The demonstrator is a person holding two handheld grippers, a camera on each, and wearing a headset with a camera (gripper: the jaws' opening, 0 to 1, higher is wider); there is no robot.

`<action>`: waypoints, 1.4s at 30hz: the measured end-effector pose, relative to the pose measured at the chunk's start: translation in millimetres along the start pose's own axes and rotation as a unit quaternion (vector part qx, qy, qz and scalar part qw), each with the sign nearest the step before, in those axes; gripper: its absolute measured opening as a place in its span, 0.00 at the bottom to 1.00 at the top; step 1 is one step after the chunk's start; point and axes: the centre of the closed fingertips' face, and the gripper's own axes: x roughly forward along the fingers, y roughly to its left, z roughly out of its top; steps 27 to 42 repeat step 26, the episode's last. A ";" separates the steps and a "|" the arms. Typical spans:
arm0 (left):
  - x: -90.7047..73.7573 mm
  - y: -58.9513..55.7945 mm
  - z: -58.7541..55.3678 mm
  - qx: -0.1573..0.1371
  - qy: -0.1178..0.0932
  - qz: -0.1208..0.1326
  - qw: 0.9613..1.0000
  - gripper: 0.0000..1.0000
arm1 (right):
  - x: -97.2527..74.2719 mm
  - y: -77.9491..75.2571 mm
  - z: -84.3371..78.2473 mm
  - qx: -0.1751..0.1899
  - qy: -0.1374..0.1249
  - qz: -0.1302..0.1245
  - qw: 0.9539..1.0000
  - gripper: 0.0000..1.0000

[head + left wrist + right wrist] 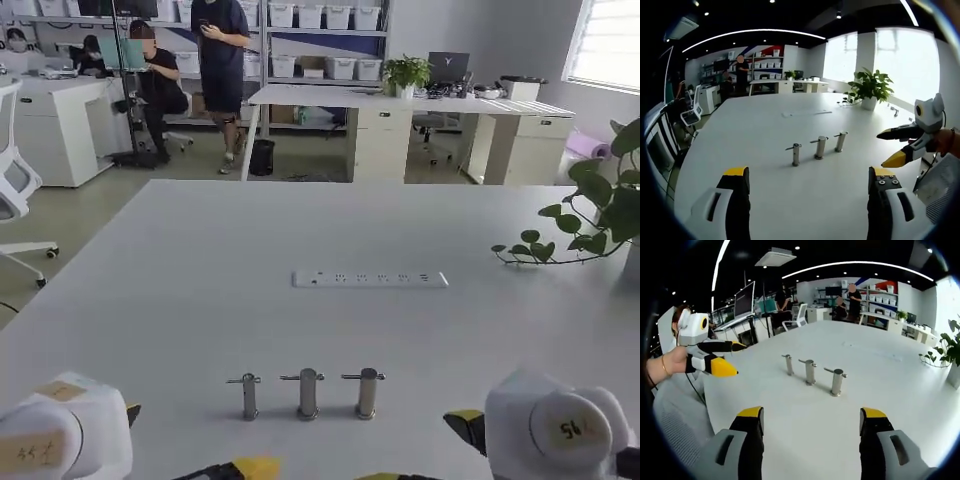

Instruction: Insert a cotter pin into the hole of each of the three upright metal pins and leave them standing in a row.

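The 3 metal pins (308, 393) stand upright in a straight row on the white table (200, 280), at 6 o'clock from the power strip (370, 279) and well apart from it. Each one carries a cotter pin (300, 377) crosswise through its head, sticking out toward 9 o'clock in the head view, so the task looks complete.

The left gripper (807, 172) has its jaws spread wide with nothing between them, and the row lies at 12 o'clock ahead of it. The right gripper (811, 412) is likewise spread and empty, facing the same row.

The pins look like stiff, smooth steel on narrow bases, probably slippery and easy to topple. The cotter pins seem thin and light. Any correction is best made by pinching a shaft low, below the crosspiece.
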 end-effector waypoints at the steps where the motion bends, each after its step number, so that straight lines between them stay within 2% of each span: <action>1: -0.5 0.6 0.6 0.000 -0.001 0.001 1.000 0.99 | -0.4 -0.1 -1.3 -0.002 0.003 -0.002 1.000 0.76; 3: -1.4 1.0 2.2 -0.002 -0.004 0.000 1.000 0.99 | -1.1 0.0 -2.8 -0.003 0.006 -0.002 1.000 0.76; 6: -2.0 3.3 2.0 -0.004 -0.004 0.001 1.000 0.99 | -1.7 1.1 1.6 -0.002 -0.006 -0.002 1.000 0.77; 10: -3.0 4.9 2.2 -0.002 -0.003 0.005 1.000 0.99 | 0.3 1.6 3.9 -0.002 -0.009 -0.001 1.000 0.77; 13: -5.2 6.4 6.6 -0.004 -0.013 0.006 1.000 0.99 | 0.7 3.0 9.8 0.002 -0.022 -0.001 1.000 0.77; 24: -7.6 14.2 11.9 -0.009 -0.025 0.020 0.999 0.97 | 1.1 1.0 24.4 0.014 -0.048 -0.004 0.999 0.75; 42: -7.5 15.2 12.3 -0.015 -0.027 0.019 0.999 0.97 | 1.9 1.3 22.2 0.015 -0.044 -0.003 0.999 0.74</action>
